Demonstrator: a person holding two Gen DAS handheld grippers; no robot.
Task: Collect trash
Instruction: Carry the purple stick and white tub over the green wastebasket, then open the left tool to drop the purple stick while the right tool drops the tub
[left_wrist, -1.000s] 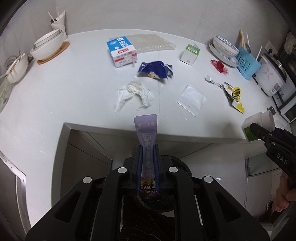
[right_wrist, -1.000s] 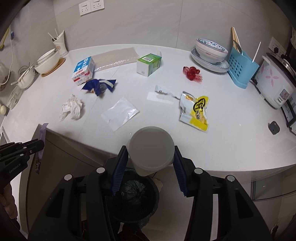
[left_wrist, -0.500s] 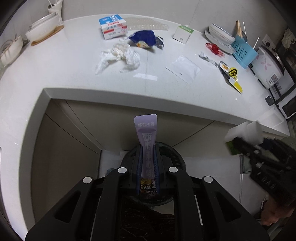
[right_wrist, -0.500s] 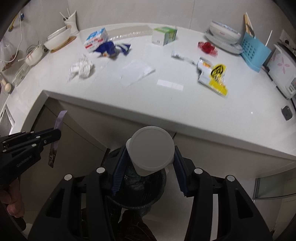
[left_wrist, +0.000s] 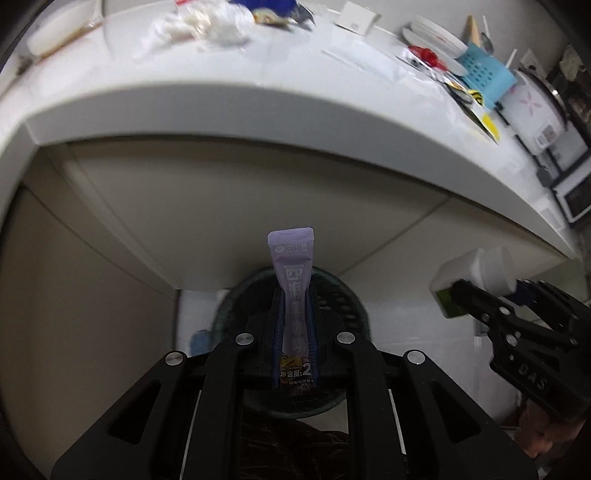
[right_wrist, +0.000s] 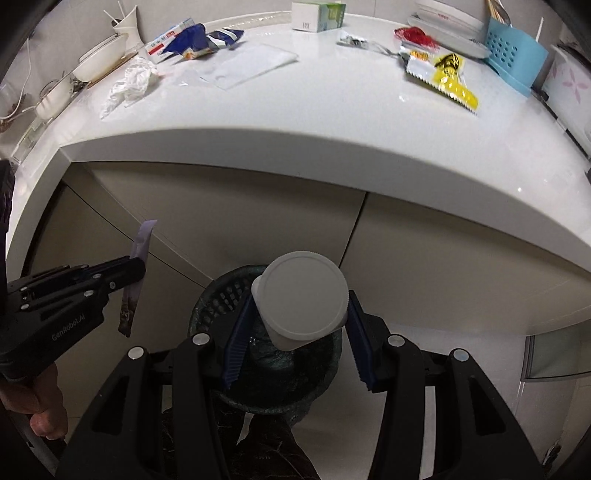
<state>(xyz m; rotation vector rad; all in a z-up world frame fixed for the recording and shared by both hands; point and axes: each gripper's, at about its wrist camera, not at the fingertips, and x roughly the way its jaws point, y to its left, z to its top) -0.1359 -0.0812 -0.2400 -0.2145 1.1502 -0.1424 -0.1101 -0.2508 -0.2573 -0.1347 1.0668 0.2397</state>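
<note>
My black left gripper (left_wrist: 294, 314) pinches a pale purple sachet (left_wrist: 293, 295) with white lettering, and my right gripper's (right_wrist: 300, 325) blue ribbed pads flank a plain white tub (right_wrist: 301, 302). Below sits a dark green bin (right_wrist: 221, 295) with a slotted wall. On the white counter (right_wrist: 295, 110) lie a yellow-and-silver wrapper (right_wrist: 443, 75) with black print and a crumpled blue bag (right_wrist: 199, 40).

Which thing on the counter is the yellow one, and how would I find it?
Look at the white counter and go to its right side, toward the blue rack. Just in front of the rack, beside the red wrapper, lies the yellow snack packet, flat and torn open. It is the only bright yellow thing there, with black print and zigzag edges.
</note>
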